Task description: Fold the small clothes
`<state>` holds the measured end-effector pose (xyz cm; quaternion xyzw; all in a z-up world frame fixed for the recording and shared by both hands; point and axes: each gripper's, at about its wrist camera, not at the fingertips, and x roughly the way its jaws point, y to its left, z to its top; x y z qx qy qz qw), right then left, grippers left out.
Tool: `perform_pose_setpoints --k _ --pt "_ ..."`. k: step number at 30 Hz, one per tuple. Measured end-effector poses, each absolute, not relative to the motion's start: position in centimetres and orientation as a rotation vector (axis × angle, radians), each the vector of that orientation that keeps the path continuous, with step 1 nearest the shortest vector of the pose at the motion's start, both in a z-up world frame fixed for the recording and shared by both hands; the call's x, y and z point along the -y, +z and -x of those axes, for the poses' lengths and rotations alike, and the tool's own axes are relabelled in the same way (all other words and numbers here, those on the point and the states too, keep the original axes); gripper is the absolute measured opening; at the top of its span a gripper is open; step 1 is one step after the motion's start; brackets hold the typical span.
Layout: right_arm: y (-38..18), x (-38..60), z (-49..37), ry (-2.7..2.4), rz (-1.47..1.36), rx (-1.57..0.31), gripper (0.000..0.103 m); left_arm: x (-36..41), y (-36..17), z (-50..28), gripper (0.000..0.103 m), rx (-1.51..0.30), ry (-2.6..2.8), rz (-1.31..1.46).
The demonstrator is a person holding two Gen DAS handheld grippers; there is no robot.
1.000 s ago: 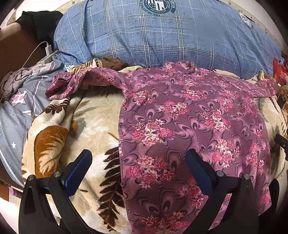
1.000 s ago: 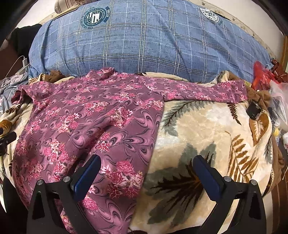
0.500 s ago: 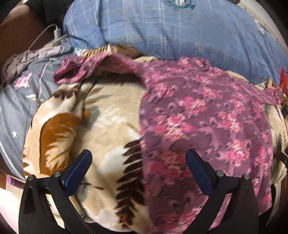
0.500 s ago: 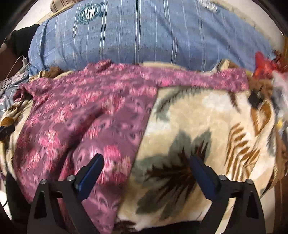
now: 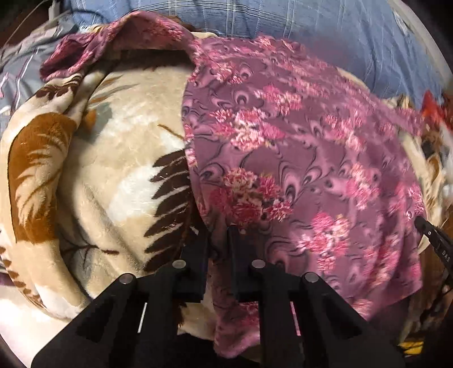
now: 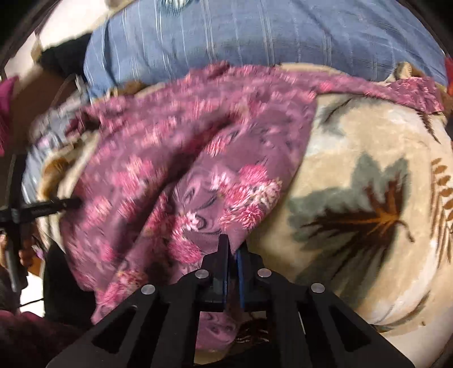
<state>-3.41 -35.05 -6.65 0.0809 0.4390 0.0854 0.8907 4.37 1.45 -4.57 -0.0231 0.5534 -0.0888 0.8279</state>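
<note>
A mauve long-sleeved top [image 5: 283,141] with pink flowers lies spread on a cream leaf-patterned blanket [image 5: 113,147]. My left gripper [image 5: 218,230] stands at the top's left side near the hem. Its jaws are closing, and a fold of the fabric edge sits pinched between them. In the right wrist view the same top [image 6: 184,141] is blurred. My right gripper [image 6: 233,243] is shut on its right side edge near the hem. One sleeve [image 5: 113,36] stretches far left, the other sleeve [image 6: 396,87] far right. Each gripper shows at the edge of the other's view.
A blue checked pillow [image 6: 254,36] lies behind the top. Grey star-patterned bedding [image 5: 22,65] sits at the far left with a white charger [image 5: 53,4] above it. Something red [image 5: 433,104] lies at the right. The blanket [image 6: 354,169] rounds down at its front edge.
Both grippers dropped toward the top's lower corners and tipped downward. Their jaws went from wide open to closed on the fabric's side edges.
</note>
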Motion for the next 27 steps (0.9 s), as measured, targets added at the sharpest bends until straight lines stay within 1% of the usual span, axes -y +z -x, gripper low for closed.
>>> perform_pose_setpoints --k 2,4,6,8,9,10,12,13,14,15,16,18,22,24,25,26,27 --pt "-4.8 37.5 4.5 0.115 -0.184 -0.854 0.004 -1.9 -4.0 -4.3 0.011 -1.169 -0.188 0.068" --pt "-4.2 40.6 5.4 0.039 -0.23 -0.842 0.004 -2.4 -4.1 -4.2 0.011 -1.161 -0.173 0.053" --pt "-5.4 43.0 5.7 -0.011 -0.269 -0.887 0.004 -2.6 -5.0 -4.3 0.011 -1.181 -0.16 0.038" --pt "-7.5 44.4 5.2 -0.042 -0.318 -1.0 0.004 -2.9 -5.5 -4.4 0.011 -1.211 -0.159 0.04" --pt "-7.8 44.7 5.2 -0.062 -0.318 -1.019 0.007 -3.0 -5.3 -4.4 0.011 -1.207 -0.165 0.047" --pt "-7.5 45.0 5.2 -0.053 -0.331 -1.011 0.01 -3.1 -4.9 -4.5 0.011 -1.198 -0.169 0.054" --pt "-5.3 45.7 4.7 -0.034 -0.394 -0.909 0.012 -3.3 -3.5 -4.8 0.013 -1.148 -0.169 0.068" --pt "-4.4 45.8 4.2 -0.017 -0.417 -0.872 0.014 -3.3 -2.9 -5.2 0.022 -1.13 -0.168 0.068" --pt "-3.5 45.8 3.2 0.003 -0.436 -0.835 0.025 -3.2 -2.4 -5.6 0.037 -1.111 -0.169 0.068" --pt "-2.8 45.8 1.7 0.022 -0.447 -0.803 0.039 -2.8 -1.8 -6.2 0.045 -1.079 -0.171 0.069" --pt "-2.6 45.5 -0.1 0.031 -0.446 -0.784 0.043 -2.5 -1.4 -6.6 0.056 -1.055 -0.166 0.067" --pt "-3.1 45.1 -4.2 0.015 -0.437 -0.789 0.044 -1.4 -1.2 -8.2 0.057 -1.026 -0.154 0.05" --pt "-5.5 44.7 -11.1 -0.045 -0.461 -0.836 0.044 0.8 -1.9 -11.1 0.057 -1.034 -0.149 0.029" --pt "-7.1 43.5 -13.6 -0.028 -0.43 -0.884 0.043 1.7 -2.4 -12.2 0.057 -1.044 -0.143 0.006" --pt "-6.9 42.8 -13.9 -0.023 -0.375 -0.858 0.038 2.0 -2.5 -12.6 0.057 -1.048 -0.142 -0.003" --pt "-6.6 41.9 -14.1 0.012 -0.314 -0.852 0.001 2.2 -2.6 -12.8 0.057 -1.048 -0.144 -0.01" --pt "-6.3 41.3 -14.6 0.034 -0.268 -0.874 0.003 2.4 -2.6 -13.1 0.057 -1.039 -0.146 -0.016"
